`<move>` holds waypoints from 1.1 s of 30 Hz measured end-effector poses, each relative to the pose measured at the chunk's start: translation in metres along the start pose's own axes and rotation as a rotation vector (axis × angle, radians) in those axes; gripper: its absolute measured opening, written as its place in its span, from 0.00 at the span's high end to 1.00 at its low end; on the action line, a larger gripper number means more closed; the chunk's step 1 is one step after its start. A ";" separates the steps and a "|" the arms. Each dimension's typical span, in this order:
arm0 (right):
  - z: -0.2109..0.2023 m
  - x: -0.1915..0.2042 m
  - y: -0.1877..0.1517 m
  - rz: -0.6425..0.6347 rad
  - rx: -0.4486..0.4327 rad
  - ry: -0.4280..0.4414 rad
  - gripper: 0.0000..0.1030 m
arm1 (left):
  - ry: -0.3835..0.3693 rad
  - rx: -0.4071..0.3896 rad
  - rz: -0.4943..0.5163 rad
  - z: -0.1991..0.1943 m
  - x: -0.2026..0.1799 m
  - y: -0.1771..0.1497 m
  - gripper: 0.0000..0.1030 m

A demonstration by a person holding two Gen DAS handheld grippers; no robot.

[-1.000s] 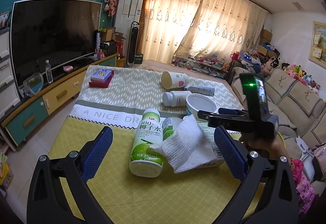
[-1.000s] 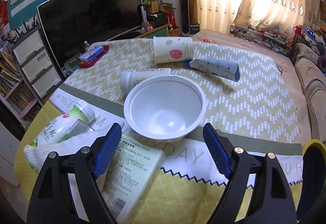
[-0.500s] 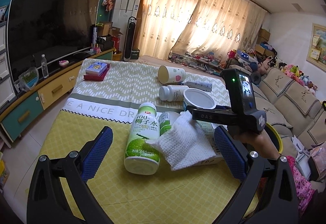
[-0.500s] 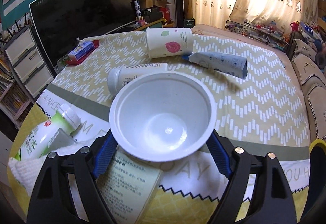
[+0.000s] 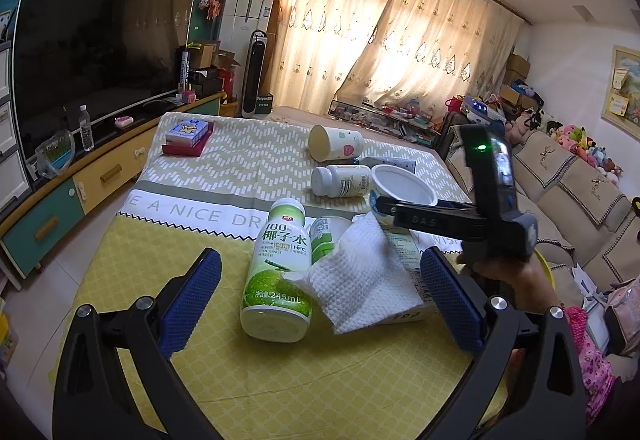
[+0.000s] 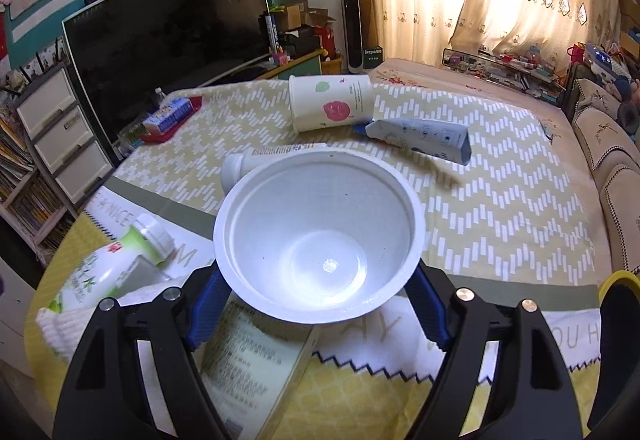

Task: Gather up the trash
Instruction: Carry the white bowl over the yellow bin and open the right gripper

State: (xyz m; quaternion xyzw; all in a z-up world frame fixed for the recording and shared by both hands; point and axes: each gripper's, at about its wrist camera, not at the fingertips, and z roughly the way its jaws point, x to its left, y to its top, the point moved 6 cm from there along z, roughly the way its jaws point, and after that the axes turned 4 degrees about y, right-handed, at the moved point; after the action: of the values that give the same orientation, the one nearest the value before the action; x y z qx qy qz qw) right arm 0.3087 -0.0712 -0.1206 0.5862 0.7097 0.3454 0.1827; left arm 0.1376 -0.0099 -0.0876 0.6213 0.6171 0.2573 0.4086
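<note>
A white plastic bowl [image 6: 320,236] stands upright between the blue pads of my right gripper [image 6: 316,280]. Its jaws are closing, and both pads touch the bowl's wall under the rim. In the left wrist view the same bowl [image 5: 400,186] shows behind a right finger [image 5: 400,206]. My left gripper [image 5: 320,258] hovers open over a lying coconut water bottle [image 5: 278,272] and a white paper towel [image 5: 360,280], holding nothing. A flat box [image 6: 256,360] lies under the towel. A pill bottle [image 5: 340,180], a paper cup [image 6: 332,106] and a blue tube [image 6: 420,138] lie farther back.
The yellow patterned tablecloth [image 5: 224,168] covers the table. A stack of books [image 5: 188,138] sits at the far left corner. A TV [image 5: 96,60] and cabinet run along the left, a sofa [image 5: 580,192] along the right. A yellow rim [image 6: 618,278] shows at the table's right.
The right gripper moved forward until the white bowl came between its pads, and the pads then drew in against it. The left gripper stayed open and shifted only slightly.
</note>
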 end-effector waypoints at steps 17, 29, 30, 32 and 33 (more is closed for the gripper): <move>-0.094 -0.054 -0.033 0.114 -0.124 -0.047 0.27 | -0.017 0.013 0.039 0.006 -0.024 -0.003 0.05; -0.146 -0.161 -0.070 0.274 -0.177 -0.215 0.27 | -0.036 0.027 0.092 0.010 -0.058 -0.004 0.05; -0.151 -0.173 -0.076 0.292 -0.179 -0.237 0.27 | -0.037 0.029 0.097 0.011 -0.061 -0.004 0.05; -0.157 -0.193 -0.085 0.324 -0.180 -0.276 0.27 | -0.039 0.033 0.106 0.013 -0.065 -0.004 0.05; -0.160 -0.205 -0.091 0.342 -0.177 -0.306 0.27 | -0.040 0.035 0.109 0.013 -0.067 -0.004 0.05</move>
State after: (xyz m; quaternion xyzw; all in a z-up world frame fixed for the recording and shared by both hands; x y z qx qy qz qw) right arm 0.1886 -0.3190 -0.1038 0.7251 0.5311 0.3393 0.2776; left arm 0.1389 -0.0787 -0.0859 0.6661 0.5783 0.2559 0.3954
